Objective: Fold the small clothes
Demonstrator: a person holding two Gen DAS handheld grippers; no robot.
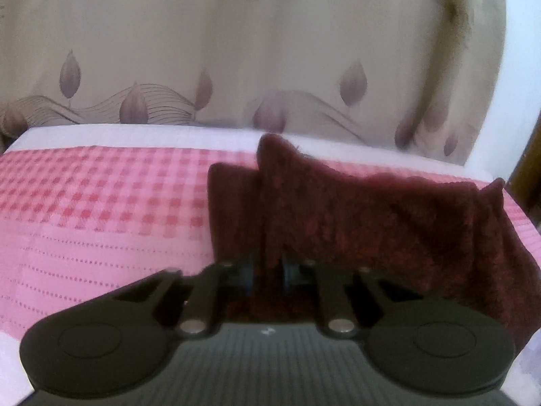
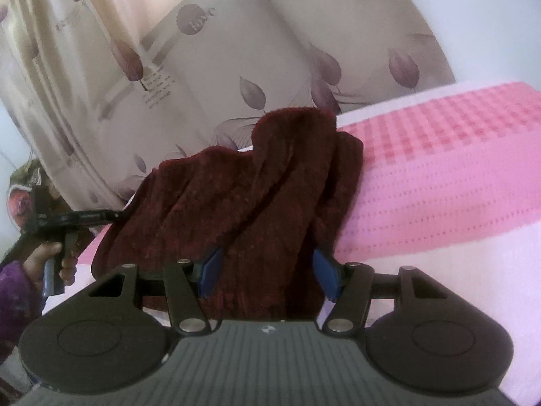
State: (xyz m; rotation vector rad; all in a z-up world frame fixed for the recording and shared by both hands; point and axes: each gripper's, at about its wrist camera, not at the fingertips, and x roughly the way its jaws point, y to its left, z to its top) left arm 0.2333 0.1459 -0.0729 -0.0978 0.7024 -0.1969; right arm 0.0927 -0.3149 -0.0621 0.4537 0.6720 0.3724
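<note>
A dark maroon fuzzy garment (image 1: 355,223) hangs lifted above the pink checked bedspread (image 1: 101,209). My left gripper (image 1: 267,270) is shut on a fold of the maroon garment, fingers close together with cloth between them. In the right wrist view the same garment (image 2: 243,209) drapes over and between the blue pads (image 2: 211,272) of my right gripper (image 2: 267,274). Its jaws stand wide apart with cloth bunched between them. The left gripper shows there as a black handle (image 2: 67,220) held by a hand at the garment's left edge.
A beige curtain with purple leaf print (image 1: 236,50) hangs behind the bed. The pink bedspread (image 2: 439,176) stretches right, with a white sheet edge (image 2: 439,270) nearer. A purple sleeve (image 2: 13,297) sits at the lower left.
</note>
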